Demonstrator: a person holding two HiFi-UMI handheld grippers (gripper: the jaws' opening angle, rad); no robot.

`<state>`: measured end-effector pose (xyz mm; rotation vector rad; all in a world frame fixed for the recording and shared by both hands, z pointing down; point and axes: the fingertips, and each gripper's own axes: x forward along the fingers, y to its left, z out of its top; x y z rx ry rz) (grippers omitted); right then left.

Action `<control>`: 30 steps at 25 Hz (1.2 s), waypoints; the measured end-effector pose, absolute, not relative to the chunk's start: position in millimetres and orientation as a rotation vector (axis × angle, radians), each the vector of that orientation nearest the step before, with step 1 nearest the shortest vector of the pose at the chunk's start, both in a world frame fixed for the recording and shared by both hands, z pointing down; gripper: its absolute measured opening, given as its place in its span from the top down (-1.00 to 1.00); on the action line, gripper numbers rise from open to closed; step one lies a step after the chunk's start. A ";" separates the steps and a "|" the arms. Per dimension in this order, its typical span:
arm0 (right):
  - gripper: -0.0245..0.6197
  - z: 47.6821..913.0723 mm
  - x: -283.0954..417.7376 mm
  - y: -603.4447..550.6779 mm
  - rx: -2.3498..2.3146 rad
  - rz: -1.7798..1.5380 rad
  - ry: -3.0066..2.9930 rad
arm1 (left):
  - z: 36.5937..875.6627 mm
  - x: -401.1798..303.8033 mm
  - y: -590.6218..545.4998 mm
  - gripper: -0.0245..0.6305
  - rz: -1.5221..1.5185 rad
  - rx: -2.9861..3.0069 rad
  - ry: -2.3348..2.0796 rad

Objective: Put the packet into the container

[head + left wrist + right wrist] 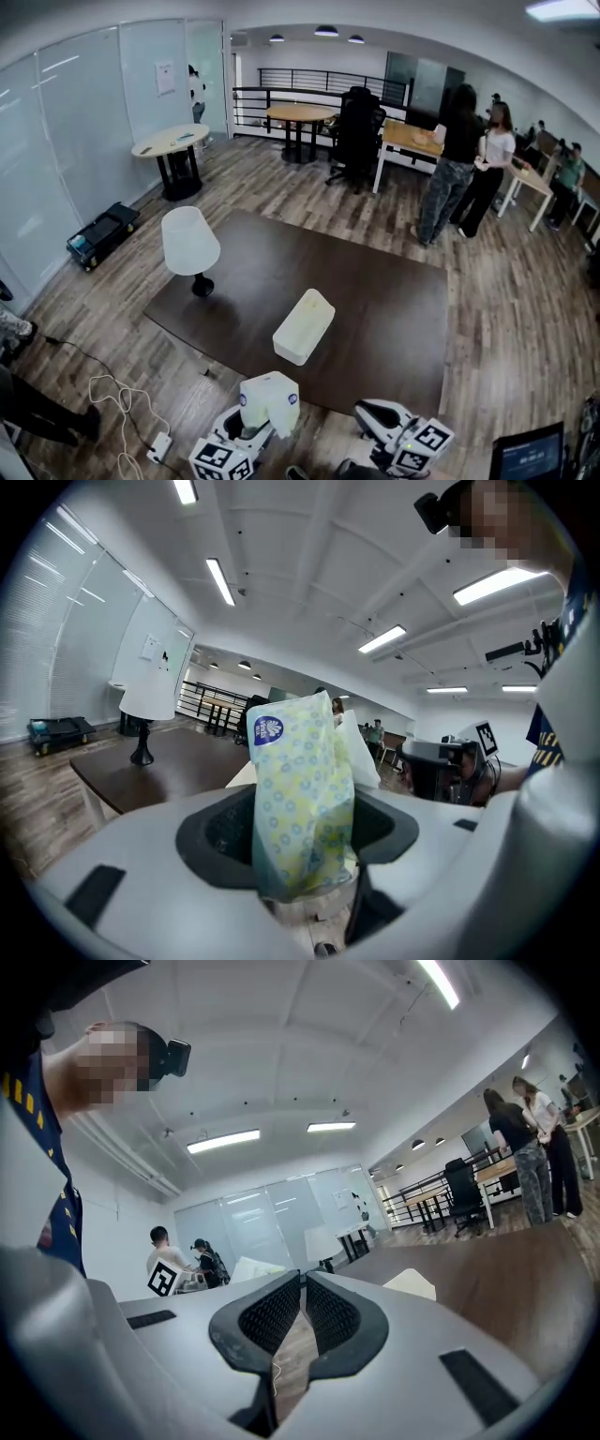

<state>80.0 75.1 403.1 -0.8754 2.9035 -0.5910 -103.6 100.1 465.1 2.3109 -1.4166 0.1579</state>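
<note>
The packet (270,398), pale yellow-green with little blue rings all over it, is standing upright in the left gripper (255,429). The jaws are spread fairly wide and pressed against its sides, right at the near edge of the table (394,309) and apart from the container (304,325). That container is a plain white oblong box lying alone towards the middle of the dark brown tabletop, and from above I can't tell whether it's open or lidded. The right gripper (371,415) is alongside with its ribbed black pads closed together and nothing between them. A white lamp (189,242) stands on the table's far left corner. Around it all is wood-plank flooring, with frosted glass walls on the left, a black case (101,234) on the floor beside them, round tables further back, and a black office chair (358,133). Two people (464,159) are standing by the desks on the right. A white cable (117,398) loops across the floor near the left gripper. Both grippers are cut off by the bottom of the head view, and the packet's lower end is buried between the left jaws. There's a round blue logo (268,730) near the packet's top corner, but I can't read its lettering. The same goes for the sheet of paper (165,77) stuck to the glass wall.
</note>
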 end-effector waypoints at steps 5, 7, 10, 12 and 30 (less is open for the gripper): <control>0.89 402.4 76.6 54.7 -0.936 -0.567 2.938 | 463.2 -107.7 71.1 0.14 0.207 2.325 -1.421; 0.89 401.8 79.1 40.5 -0.984 -0.566 2.952 | 461.2 -104.7 60.3 0.14 0.249 2.329 -1.422; 0.89 400.3 76.2 9.8 -0.992 -0.573 2.970 | 458.8 -103.7 37.8 0.14 0.330 2.312 -1.437; 0.89 401.5 69.3 -16.7 -0.958 -0.573 2.981 | 460.4 -106.2 16.4 0.14 0.371 2.292 -1.458; 0.55 421.3 12.5 -156.4 -0.570 -0.597 3.141 | 498.9 -104.4 -116.5 0.14 0.792 2.120 -1.612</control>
